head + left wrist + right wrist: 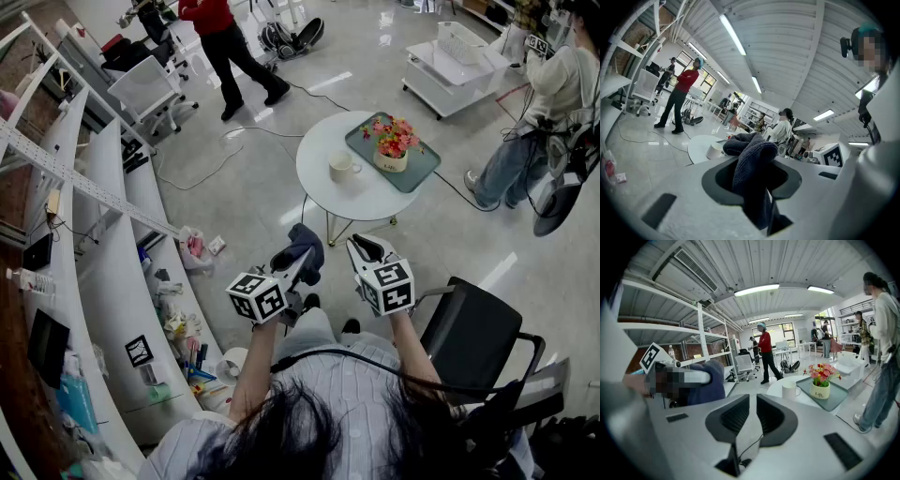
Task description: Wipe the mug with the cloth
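Note:
A white mug (342, 167) stands on the round white table (323, 192), ahead of both grippers and well apart from them. My left gripper (298, 262) is shut on a dark blue cloth (302, 246) that bunches up past its jaws. The left gripper view shows the cloth (752, 164) filling the jaws, with the mug (715, 150) small beyond it. My right gripper (367, 249) is held beside the left one, open by a narrow gap with nothing in it. In the right gripper view the mug (791, 390) sits to the right of the jaws.
A grey-green tray (417, 169) with a pot of flowers (392, 150) shares the table with the mug. White shelving (103, 253) runs along the left. A black chair (473, 337) is at my right. One person (225, 37) stands far back, another (544, 112) at the right.

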